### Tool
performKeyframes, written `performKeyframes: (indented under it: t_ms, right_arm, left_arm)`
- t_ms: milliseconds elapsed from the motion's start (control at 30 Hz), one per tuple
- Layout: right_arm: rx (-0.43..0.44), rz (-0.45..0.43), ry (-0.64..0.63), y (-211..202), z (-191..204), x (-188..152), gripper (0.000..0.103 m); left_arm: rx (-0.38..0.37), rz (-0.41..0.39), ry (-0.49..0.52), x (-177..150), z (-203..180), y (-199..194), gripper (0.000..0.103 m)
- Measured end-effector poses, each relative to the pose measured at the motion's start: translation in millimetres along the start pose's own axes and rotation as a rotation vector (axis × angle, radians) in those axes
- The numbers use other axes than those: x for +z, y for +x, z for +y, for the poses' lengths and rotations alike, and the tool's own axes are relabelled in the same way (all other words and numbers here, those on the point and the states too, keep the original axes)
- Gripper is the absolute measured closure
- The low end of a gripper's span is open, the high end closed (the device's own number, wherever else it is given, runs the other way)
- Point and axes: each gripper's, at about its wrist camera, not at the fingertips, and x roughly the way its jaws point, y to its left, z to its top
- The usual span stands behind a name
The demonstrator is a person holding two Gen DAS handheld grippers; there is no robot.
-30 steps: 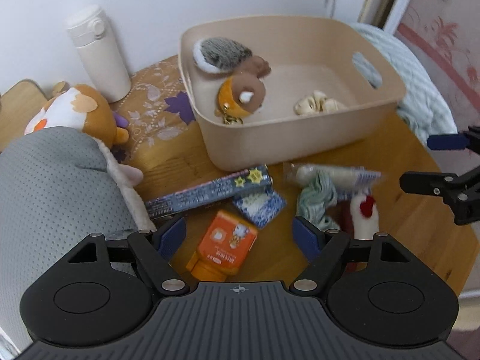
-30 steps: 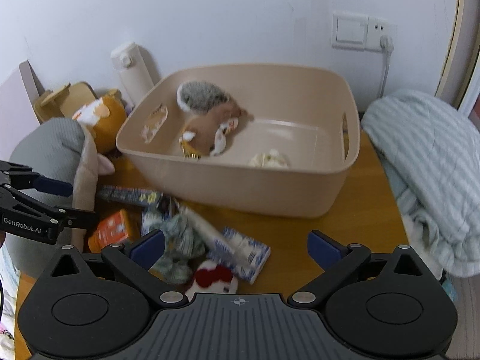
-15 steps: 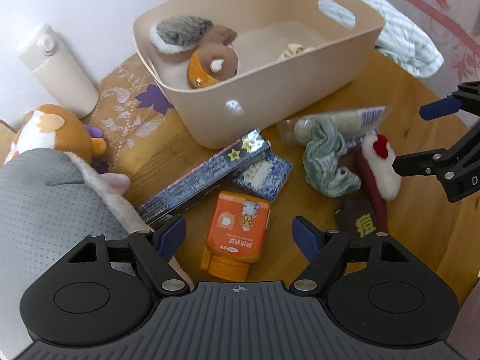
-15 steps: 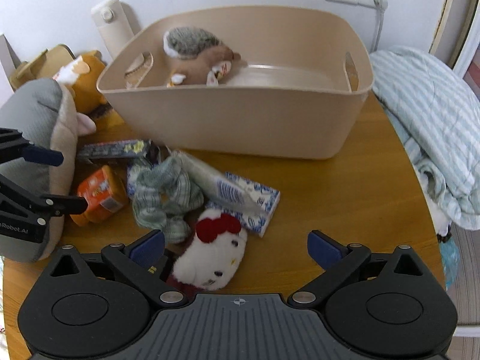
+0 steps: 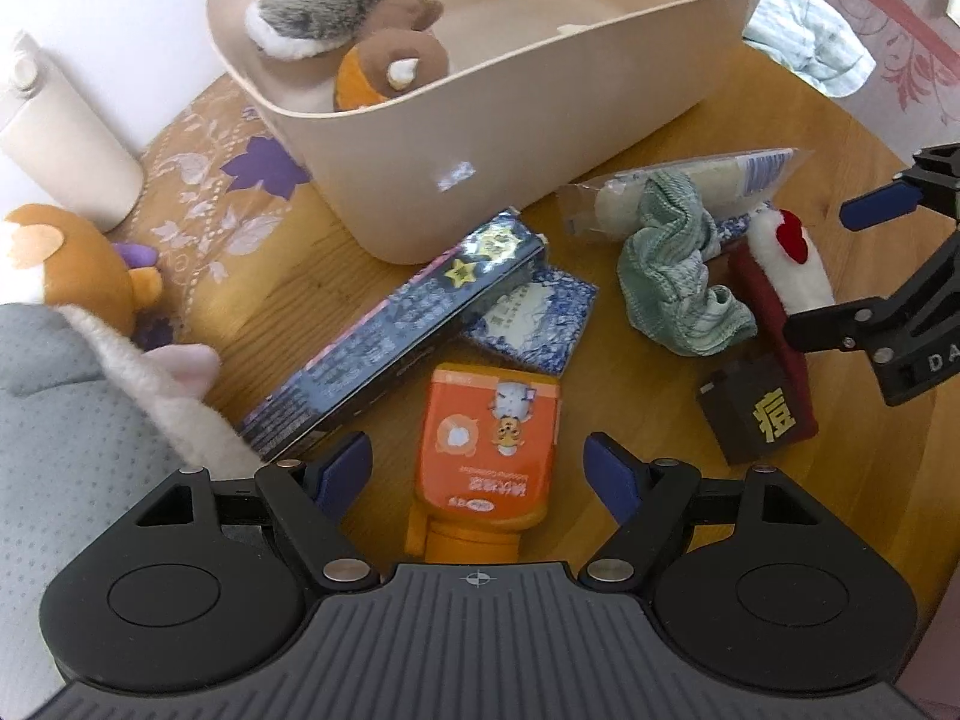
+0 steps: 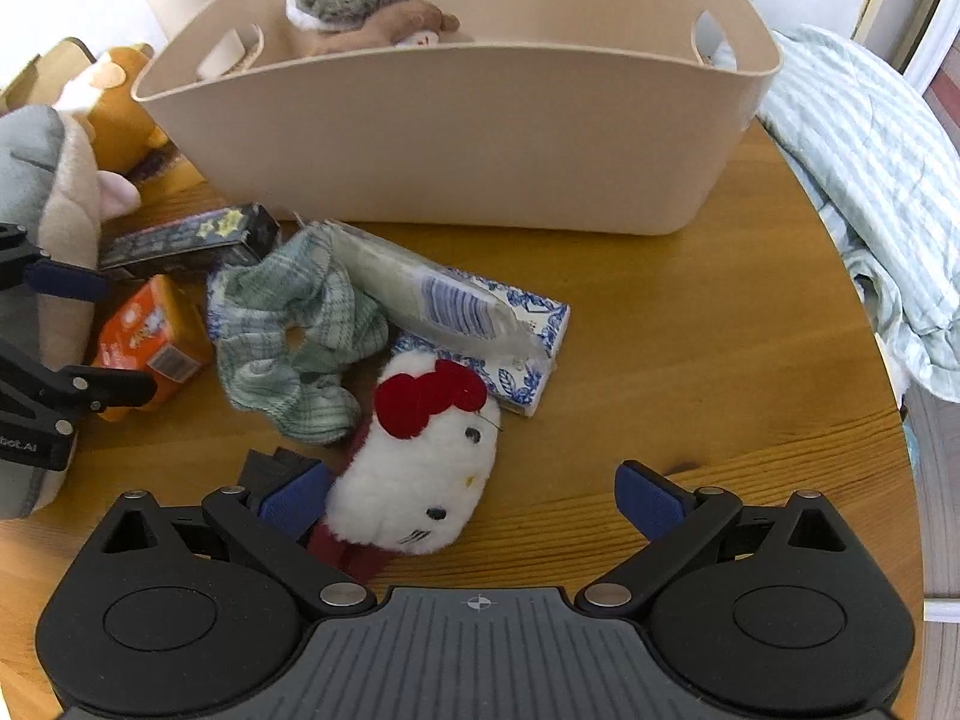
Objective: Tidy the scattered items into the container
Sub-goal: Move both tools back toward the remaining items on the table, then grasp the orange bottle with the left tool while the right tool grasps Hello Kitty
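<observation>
A beige tub (image 5: 510, 138) (image 6: 456, 138) stands on the round wooden table and holds a hedgehog plush (image 5: 312, 15) and a brown plush (image 5: 390, 66). My left gripper (image 5: 477, 471) is open, its jaws either side of an orange bottle (image 5: 486, 456) lying on the table. My right gripper (image 6: 474, 495) is open over a white kitty plush with a red bow (image 6: 420, 462); its left jaw is beside the plush. Between them lie a green cloth (image 6: 288, 336), a clear packet (image 6: 432, 294), a blue patterned pack (image 5: 534, 318) and a long dark box (image 5: 390, 336).
A grey and orange plush (image 5: 66, 324) lies at the table's left. A cream flask (image 5: 54, 144) stands by the wall. A striped blanket (image 6: 870, 192) hangs over the right edge. A dark tag with a yellow character (image 5: 762, 414) lies by the kitty plush.
Both grippers have come down and forward toward the table. The orange bottle now sits between my left jaws, and the kitty plush is close under my right gripper. Nothing has been gripped.
</observation>
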Motion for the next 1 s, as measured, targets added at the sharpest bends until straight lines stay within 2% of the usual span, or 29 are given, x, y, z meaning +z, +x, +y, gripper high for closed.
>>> performKeyframes:
  t_ms: [467, 533, 567, 633, 767, 867, 967, 1000]
  right_arm:
    - [0.001, 0.03, 0.029, 9.1, -5.7, 0.0, 0.0]
    - [0.006, 0.033, 0.035, 9.6, -7.0, 1.4, 0.0]
    - [0.01, 0.031, 0.035, 9.3, -7.6, 1.2, 0.001]
    - [0.015, 0.028, 0.034, 8.9, -7.8, 0.9, 0.004]
    - [0.018, 0.031, 0.032, 12.6, -9.5, -0.4, 0.014]
    - [0.014, 0.053, 0.013, 16.3, -8.4, -2.4, 0.027]
    - [0.0, 0.041, -0.019, 15.3, -6.2, -6.0, 0.038]
    - [-0.001, 0.036, -0.027, 14.1, -6.5, -7.4, 0.045]
  left_arm:
    - [-0.037, 0.053, -0.006, 0.1, -6.9, 23.0, 0.025]
    - [-0.041, 0.054, -0.003, -2.1, -8.2, 24.6, 0.029]
    - [-0.047, 0.058, -0.008, -3.1, -8.4, 25.6, 0.037]
    - [-0.052, 0.052, -0.013, -5.6, -8.5, 25.5, 0.043]
    - [-0.052, 0.04, -0.026, -8.2, -8.8, 23.1, 0.046]
    - [-0.047, 0.034, -0.046, -9.8, -9.8, 22.0, 0.047]
    - [-0.043, 0.029, -0.059, -12.1, -13.1, 20.1, 0.047]
    - [-0.042, 0.028, -0.064, -12.8, -14.1, 19.5, 0.047]
